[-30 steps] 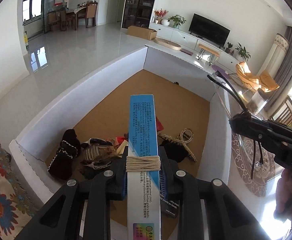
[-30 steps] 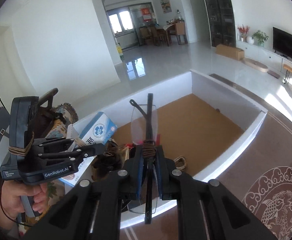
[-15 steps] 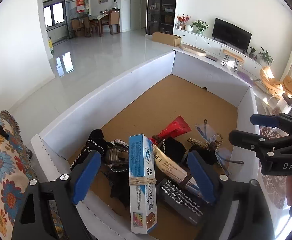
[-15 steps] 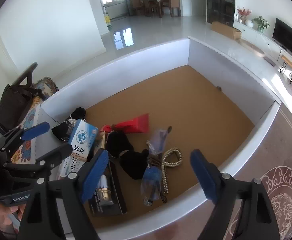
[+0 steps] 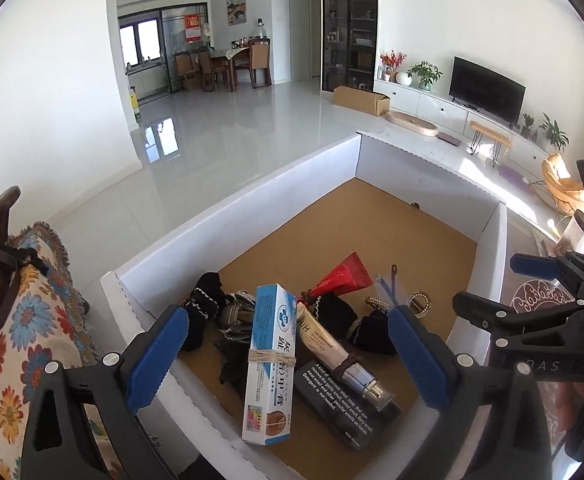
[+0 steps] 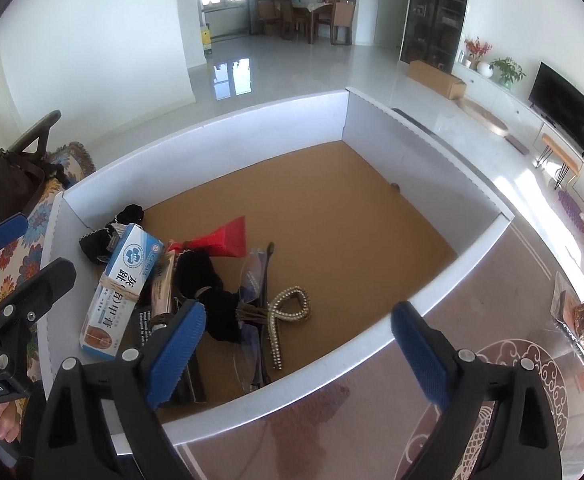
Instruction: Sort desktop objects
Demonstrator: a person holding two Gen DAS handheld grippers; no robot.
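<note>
A white-walled box [image 5: 252, 216] with a brown floor holds a pile at its near end. A blue and white carton [image 5: 270, 360] bound with a rubber band leans on the near wall; it also shows in the right wrist view [image 6: 122, 288]. Clear glasses [image 6: 254, 300] lie beside a pearl hair clip [image 6: 286, 312]. A red packet [image 6: 222, 238], black cloth pieces [image 6: 204, 280], a tube [image 5: 340, 356] and a black box [image 5: 340, 404] lie there too. My left gripper [image 5: 288, 360] is open and empty above the carton. My right gripper [image 6: 296, 348] is open and empty above the box's near wall.
The box [image 6: 372, 340] sits on a glass table with a patterned rug below [image 6: 512, 380]. A floral cushion [image 5: 24, 320] and a dark bag [image 6: 8, 184] lie to the left. A snack packet [image 6: 580, 312] lies on the table at right.
Both grippers opened: the left let go of the carton and the right let go of the glasses, which now lie in the box. Both grippers have drawn back and up.
</note>
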